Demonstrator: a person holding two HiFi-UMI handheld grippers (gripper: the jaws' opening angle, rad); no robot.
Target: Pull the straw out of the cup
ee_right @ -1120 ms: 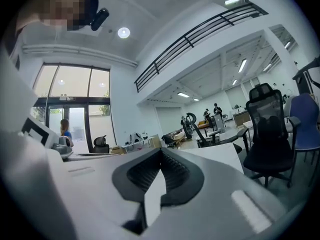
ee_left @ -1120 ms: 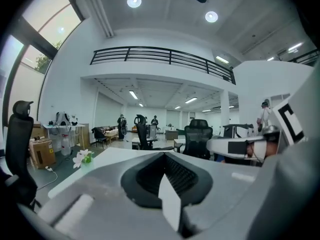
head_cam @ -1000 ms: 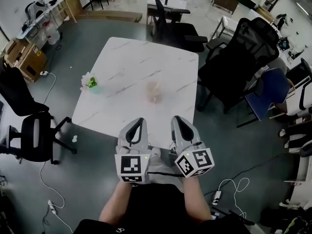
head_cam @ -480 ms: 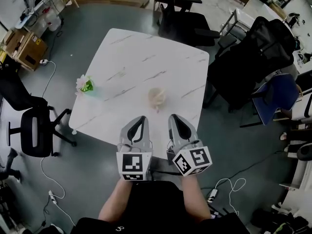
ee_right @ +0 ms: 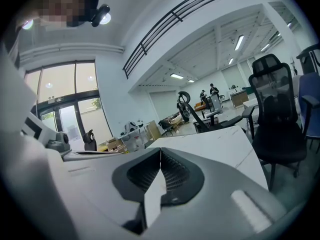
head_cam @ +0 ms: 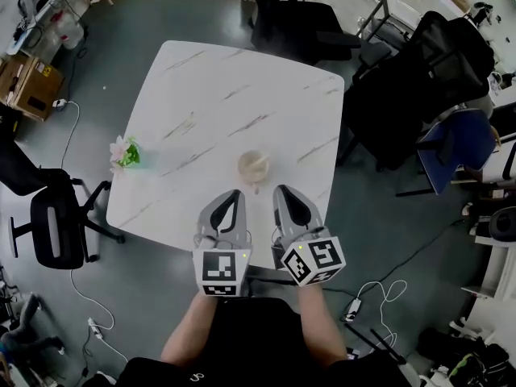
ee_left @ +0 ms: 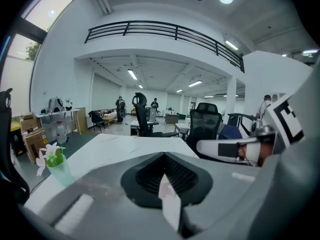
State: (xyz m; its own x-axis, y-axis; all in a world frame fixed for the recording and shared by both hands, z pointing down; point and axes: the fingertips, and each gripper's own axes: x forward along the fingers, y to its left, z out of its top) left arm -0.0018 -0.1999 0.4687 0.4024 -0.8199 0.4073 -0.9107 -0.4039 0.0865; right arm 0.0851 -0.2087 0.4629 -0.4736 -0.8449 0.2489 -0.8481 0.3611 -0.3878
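Note:
A pale translucent cup [head_cam: 254, 166] stands on the white marble table [head_cam: 210, 95], near its front edge. The straw shows only as a faint pale line at the cup's rim. Both grippers are held side by side over the table's front edge, just short of the cup. My left gripper [head_cam: 233, 195] is shut and empty, its jaws [ee_left: 164, 155] meeting with nothing between them. My right gripper [head_cam: 280, 190] is likewise shut and empty [ee_right: 160, 150]. The cup lies between and just beyond the two tips. Neither gripper view shows it; the jaws hide it.
A small green vase with pink flowers [head_cam: 125, 153] sits at the table's left edge, also in the left gripper view [ee_left: 56, 161]. Black office chairs [head_cam: 300, 24] [head_cam: 419, 79] [head_cam: 50, 224] and a blue chair [head_cam: 455, 139] ring the table. Cables lie on the grey floor.
Both grippers have moved forward and down toward the table, so the cup now sits just ahead of their tips. Both stayed shut and empty.

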